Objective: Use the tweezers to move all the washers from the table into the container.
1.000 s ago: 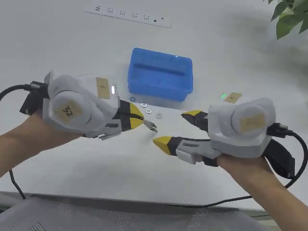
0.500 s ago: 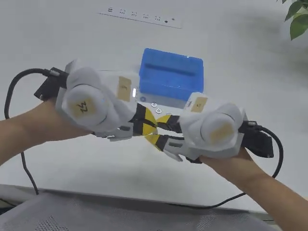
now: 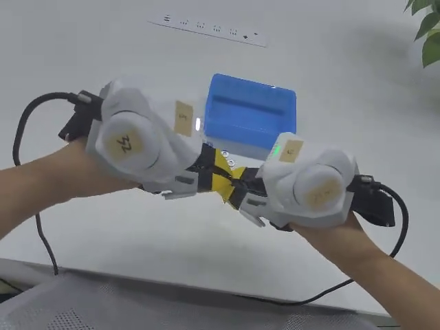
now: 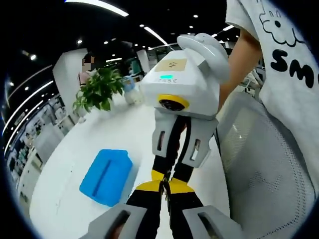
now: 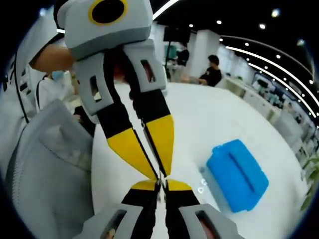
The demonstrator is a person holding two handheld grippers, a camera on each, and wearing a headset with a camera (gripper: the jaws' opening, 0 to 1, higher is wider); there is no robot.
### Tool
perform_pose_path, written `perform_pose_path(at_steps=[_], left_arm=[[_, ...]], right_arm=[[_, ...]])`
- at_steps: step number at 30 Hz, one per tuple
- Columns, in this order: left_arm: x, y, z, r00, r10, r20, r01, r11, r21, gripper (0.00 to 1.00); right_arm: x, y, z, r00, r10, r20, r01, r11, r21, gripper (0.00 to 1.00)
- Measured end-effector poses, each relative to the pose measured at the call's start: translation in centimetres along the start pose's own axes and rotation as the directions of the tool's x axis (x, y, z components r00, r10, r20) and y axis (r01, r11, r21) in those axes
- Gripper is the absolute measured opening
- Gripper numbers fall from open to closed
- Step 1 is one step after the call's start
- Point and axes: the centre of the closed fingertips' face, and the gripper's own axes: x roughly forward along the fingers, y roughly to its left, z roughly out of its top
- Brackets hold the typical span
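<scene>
The white table [image 3: 344,82] carries every item and spans the head view. A white power strip [image 3: 210,29] lies along its far edge, and green plant leaves [image 3: 430,34] enter at the far right corner. The blue rectangular container [image 3: 251,110] sits open-topped on the table, just beyond my two grippers. My left gripper [image 4: 164,189] and my right gripper [image 5: 159,188] are held above the table on the near side of the container, pointing at each other with the yellow jaw tips meeting nose to nose. Left jaws: closed, clamping the tweezers [image 5: 151,149], which show as a thin metal strip running between the yellow pads. Right jaws: drawn together at the tips on the free end of the same strip, so both grippers grip the tweezers at once. The washers [image 3: 225,157] lie loose on the table, in a small cluster between the container's near wall and the grippers, just beside the container; their number cannot be read.
</scene>
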Motion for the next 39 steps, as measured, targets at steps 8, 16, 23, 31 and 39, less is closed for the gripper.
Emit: perform_pose_path(at_steps=[8,16,23,31,39], left_arm=[[-5.2,1.6,-1.0,0.9506,0.308,0.039,-0.269,0.879,-0.394,0.35],[-9.9,0.7,-4.4,0.8642,0.494,-0.093,-0.471,0.731,-0.494,0.67],[-11.0,-0.4,-6.6,0.8049,0.562,-0.19,-0.571,0.647,-0.506,0.88],[-10.3,-1.8,-7.9,0.7841,0.568,-0.251,-0.596,0.575,-0.561,0.99],[-10.3,-1.8,-7.9,0.7785,0.568,-0.267,-0.599,0.545,-0.587,0.99]], right_arm=[[-0.9,-1.7,2.3,0.997,-0.028,0.073,0.022,0.997,0.08,0.01],[-0.4,-4.7,4.1,0.988,-0.061,0.142,0.035,0.983,0.178,0.01],[0.8,-6.5,4.7,0.9778,-0.093,0.188,0.048,0.971,0.233,0.01],[2.8,-8.6,4.4,0.9764,-0.113,0.184,0.069,0.971,0.23,0.01],[4.1,-9.3,4.0,0.9768,-0.112,0.182,0.066,0.968,0.244,0.02]])
